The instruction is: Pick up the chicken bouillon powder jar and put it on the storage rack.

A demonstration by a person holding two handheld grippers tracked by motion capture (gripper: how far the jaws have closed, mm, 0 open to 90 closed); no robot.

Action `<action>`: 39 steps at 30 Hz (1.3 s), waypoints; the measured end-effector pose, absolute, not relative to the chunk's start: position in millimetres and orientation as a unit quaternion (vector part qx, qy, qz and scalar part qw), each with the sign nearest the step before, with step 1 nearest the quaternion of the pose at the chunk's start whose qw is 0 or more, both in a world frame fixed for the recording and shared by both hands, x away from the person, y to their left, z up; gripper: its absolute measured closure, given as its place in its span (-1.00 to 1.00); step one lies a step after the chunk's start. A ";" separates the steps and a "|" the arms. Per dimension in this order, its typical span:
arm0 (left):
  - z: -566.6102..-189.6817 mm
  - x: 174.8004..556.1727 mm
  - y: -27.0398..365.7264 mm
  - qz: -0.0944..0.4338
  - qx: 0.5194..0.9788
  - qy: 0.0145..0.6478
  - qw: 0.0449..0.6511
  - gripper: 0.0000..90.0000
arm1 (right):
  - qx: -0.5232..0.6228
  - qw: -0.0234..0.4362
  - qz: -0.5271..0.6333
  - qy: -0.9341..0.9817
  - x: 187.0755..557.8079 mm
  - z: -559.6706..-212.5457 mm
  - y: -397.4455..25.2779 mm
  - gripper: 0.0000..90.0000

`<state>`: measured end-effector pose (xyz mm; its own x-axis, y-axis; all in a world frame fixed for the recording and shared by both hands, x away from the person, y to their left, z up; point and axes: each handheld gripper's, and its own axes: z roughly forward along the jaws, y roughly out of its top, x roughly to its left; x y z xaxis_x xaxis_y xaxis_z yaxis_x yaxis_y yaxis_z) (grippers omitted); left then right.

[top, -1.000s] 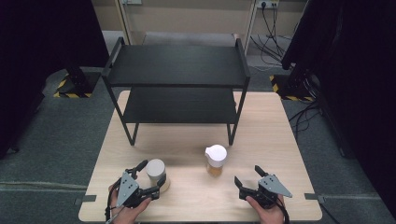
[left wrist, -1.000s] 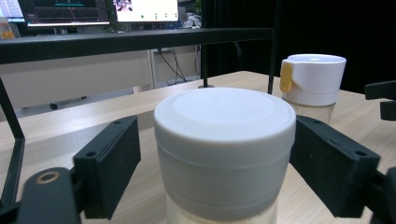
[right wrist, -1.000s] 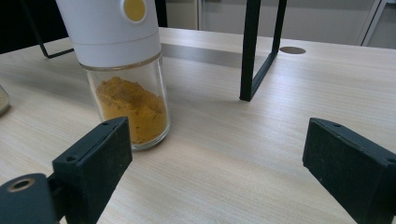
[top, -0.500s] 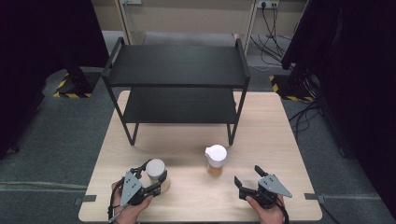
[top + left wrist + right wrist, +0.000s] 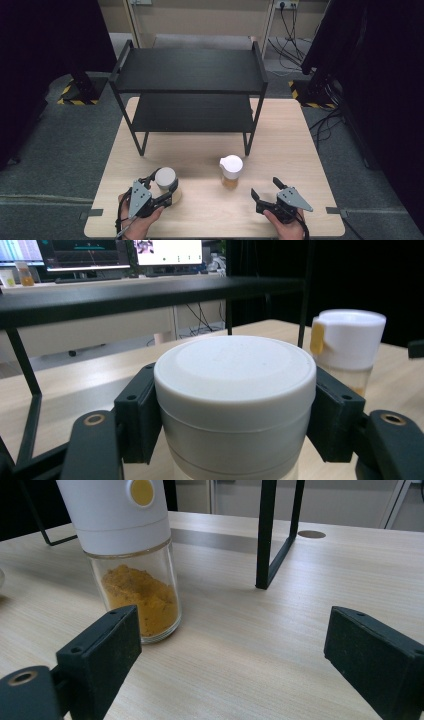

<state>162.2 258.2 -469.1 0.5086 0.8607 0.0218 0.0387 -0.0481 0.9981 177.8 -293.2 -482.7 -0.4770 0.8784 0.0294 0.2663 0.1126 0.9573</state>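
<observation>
A jar with a white lid (image 5: 165, 176) stands near the table's front left. My left gripper (image 5: 163, 183) has a jaw on each side of it. In the left gripper view both pads (image 5: 137, 415) press against the jar (image 5: 235, 390), so the gripper is shut on it. A glass spice jar (image 5: 231, 170) holding yellow powder, with a white cap, stands upright near the front middle. My right gripper (image 5: 265, 187) rests open at the front right, a short way from it. In the right gripper view the spice jar (image 5: 131, 555) sits ahead and left of the open right gripper (image 5: 235, 650).
A black two-tier rack (image 5: 190, 70) stands on the back half of the wooden table (image 5: 300, 150), both shelves bare. One of its legs (image 5: 265, 535) stands ahead of my right gripper. Dark curtains and cables lie beyond the table.
My left gripper has slid forward around the white-lidded jar and closed its jaws on it. The right gripper and the spice jar have not moved.
</observation>
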 end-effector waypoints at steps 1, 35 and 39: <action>-465.5 161.8 257.2 0.351 0.631 0.355 0.594 -0.26 | 0.418 0.295 0.519 0.685 177.8 -482.6 -293.1 -0.81; -364.0 177.6 237.1 0.444 0.520 0.389 0.617 -0.25 | 0.423 0.292 0.521 0.682 178.4 -482.9 -293.1 -0.81; -355.4 182.1 236.0 0.450 0.514 0.390 0.618 -0.25 | 0.424 0.291 0.521 0.681 178.5 -482.9 -293.2 -0.81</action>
